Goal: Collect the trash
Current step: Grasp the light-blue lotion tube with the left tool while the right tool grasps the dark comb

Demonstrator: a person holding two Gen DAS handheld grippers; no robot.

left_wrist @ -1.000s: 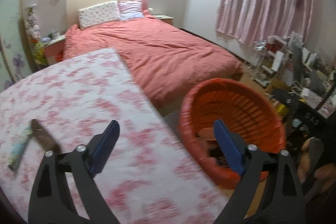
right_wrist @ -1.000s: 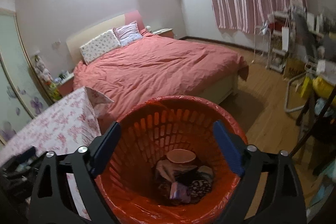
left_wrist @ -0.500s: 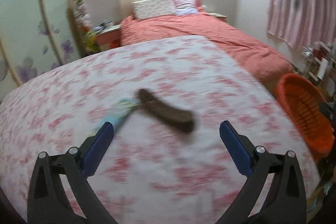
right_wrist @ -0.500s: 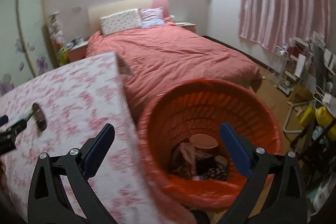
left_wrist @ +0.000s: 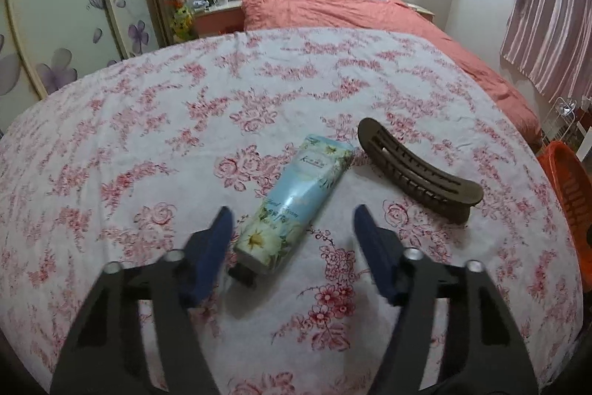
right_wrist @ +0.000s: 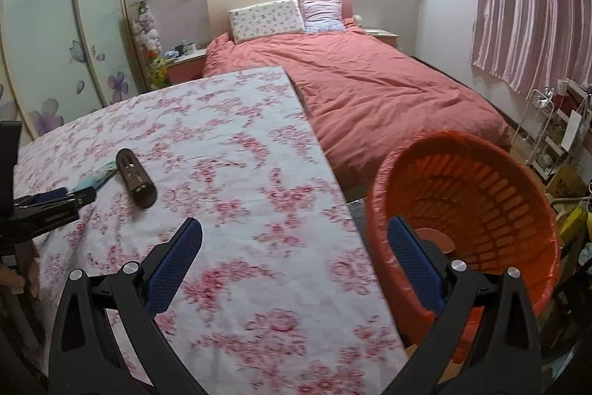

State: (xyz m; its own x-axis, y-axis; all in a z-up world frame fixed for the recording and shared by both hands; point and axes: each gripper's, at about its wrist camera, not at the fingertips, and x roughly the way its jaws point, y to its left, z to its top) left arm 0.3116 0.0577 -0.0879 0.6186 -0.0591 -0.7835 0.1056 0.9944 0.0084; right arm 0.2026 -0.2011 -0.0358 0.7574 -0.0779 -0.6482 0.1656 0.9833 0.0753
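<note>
Closing over the floral tablecloth, the left gripper has the lower half of a pale blue hand-cream tube between its jaws, the pads not yet pressing it; the tube's black cap points toward the camera. A brown hair clip lies just beside the tube's far end. The orange basket shows at the right edge.

From the right wrist, the right gripper stands wide and empty above the table edge. The lined basket sits close beside the table, a round brown piece inside. At far left, the left gripper reaches the tube beside the clip. A coral bed lies beyond.
</note>
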